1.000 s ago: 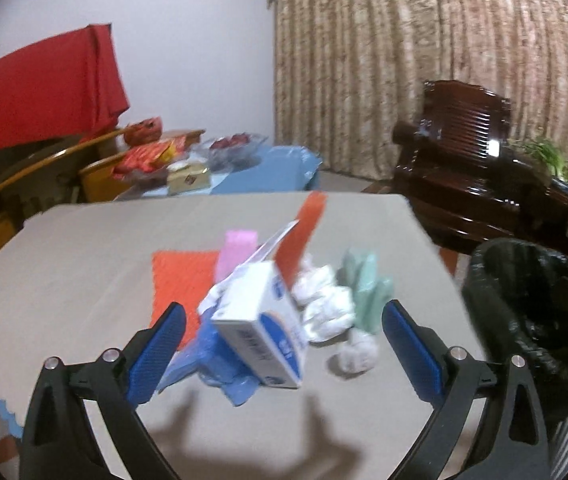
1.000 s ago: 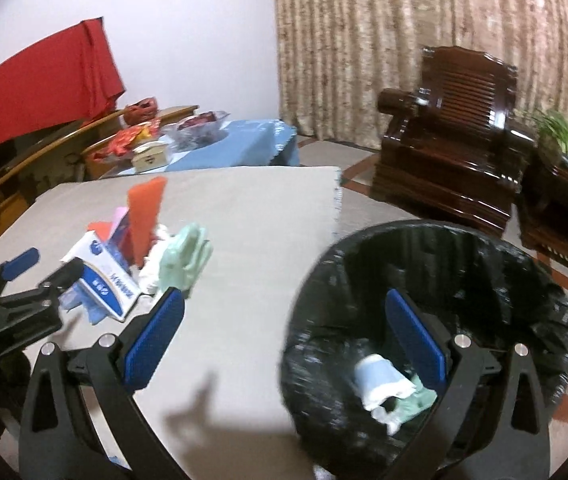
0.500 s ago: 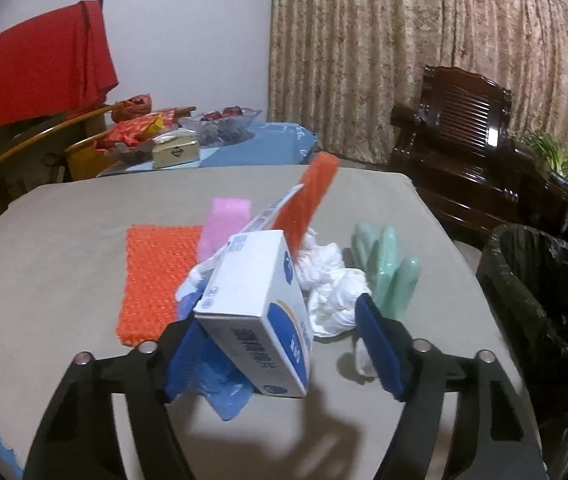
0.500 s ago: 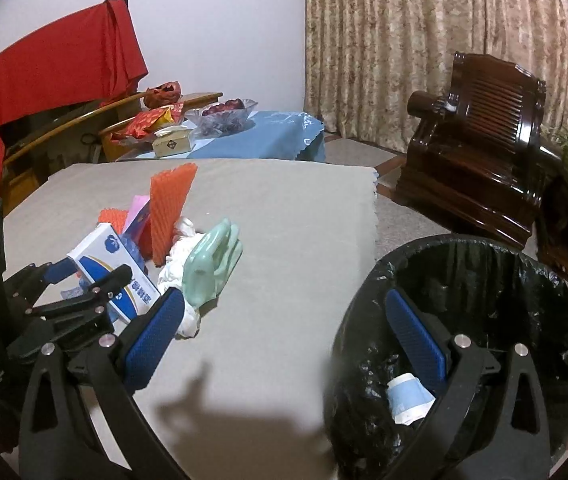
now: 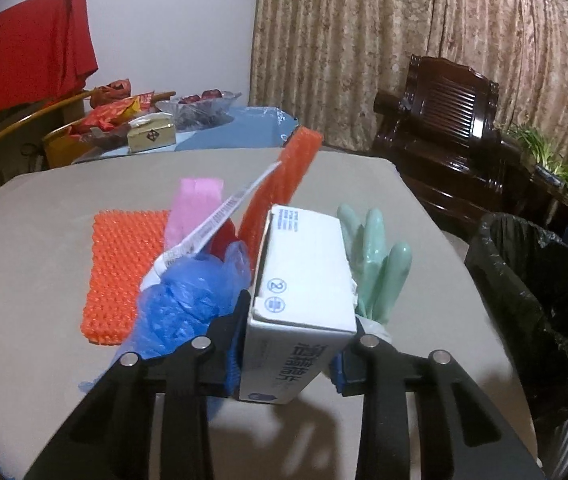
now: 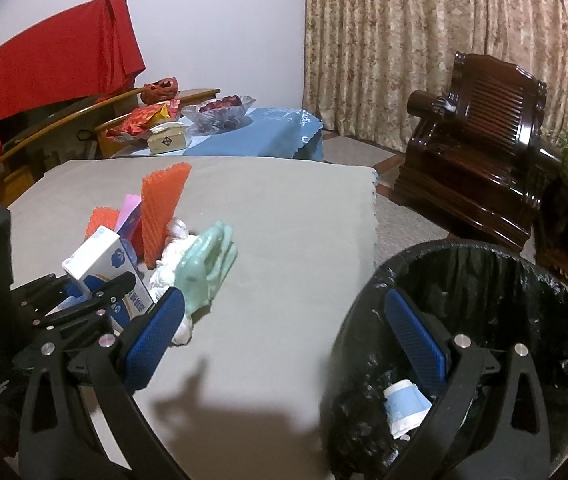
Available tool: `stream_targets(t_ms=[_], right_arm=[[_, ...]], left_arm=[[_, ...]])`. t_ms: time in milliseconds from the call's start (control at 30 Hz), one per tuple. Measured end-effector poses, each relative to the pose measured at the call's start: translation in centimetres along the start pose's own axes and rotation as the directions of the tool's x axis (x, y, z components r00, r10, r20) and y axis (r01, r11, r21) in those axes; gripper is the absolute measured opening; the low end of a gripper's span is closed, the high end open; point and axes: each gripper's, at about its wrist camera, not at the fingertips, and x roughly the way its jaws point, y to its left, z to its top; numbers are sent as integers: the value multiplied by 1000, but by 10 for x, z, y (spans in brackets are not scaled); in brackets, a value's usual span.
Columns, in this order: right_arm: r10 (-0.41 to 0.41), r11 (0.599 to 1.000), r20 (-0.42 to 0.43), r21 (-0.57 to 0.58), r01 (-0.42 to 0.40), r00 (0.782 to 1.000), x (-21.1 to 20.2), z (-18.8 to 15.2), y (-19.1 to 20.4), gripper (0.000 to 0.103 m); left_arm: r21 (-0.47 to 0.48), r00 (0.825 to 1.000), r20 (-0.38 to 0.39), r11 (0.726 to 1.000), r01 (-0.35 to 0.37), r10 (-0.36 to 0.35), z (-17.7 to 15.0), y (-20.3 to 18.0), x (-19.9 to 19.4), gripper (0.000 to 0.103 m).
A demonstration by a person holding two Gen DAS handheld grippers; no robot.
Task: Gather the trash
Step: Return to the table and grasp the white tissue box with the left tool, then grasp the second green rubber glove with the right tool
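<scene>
The left gripper [image 5: 290, 344] is clamped on a white-and-blue cardboard box [image 5: 302, 280] in the trash pile on the grey table [image 5: 36, 240]. The right gripper [image 6: 284, 340] hangs spread apart, one finger over the black-lined trash bin [image 6: 524, 280].

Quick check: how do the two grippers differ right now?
The left gripper has its jaws shut on the white-and-blue cardboard box; the right gripper is open and empty. The left is at the trash pile on the grey table; the right hangs over the black-lined trash bin. Both have blue pads.
</scene>
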Motion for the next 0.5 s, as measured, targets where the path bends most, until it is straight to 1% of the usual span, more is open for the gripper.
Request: stream_targets(t_ms=[233, 267, 333, 400, 467, 500], right_arm=[[63, 997, 2, -34, -62, 998, 19, 12, 24, 96], [69, 997, 0, -38, -69, 998, 23, 13, 28, 94], [78, 996, -19, -40, -78, 997, 35, 13, 34, 84], [90, 995, -49, -30, -91, 995, 48, 13, 37, 80], [84, 996, -68, -26, -86, 994, 61, 12, 41, 79], [76, 996, -79, -39, -79, 994, 67, 12, 44, 75]], left_arm=[[-29, 1000, 4, 1000, 6, -6, 5, 15, -16, 33], [-31, 1000, 3, 1000, 5, -5, 5, 17, -16, 33], [-35, 1000, -1, 999, 6, -6, 5, 21, -17, 33], [-38, 1000, -2, 999, 8, -8, 5, 23, -17, 33], [-44, 1000, -4, 999, 14, -14, 5, 25, -16, 33], [-44, 1000, -5, 999, 14, -15, 5, 25, -15, 33]])
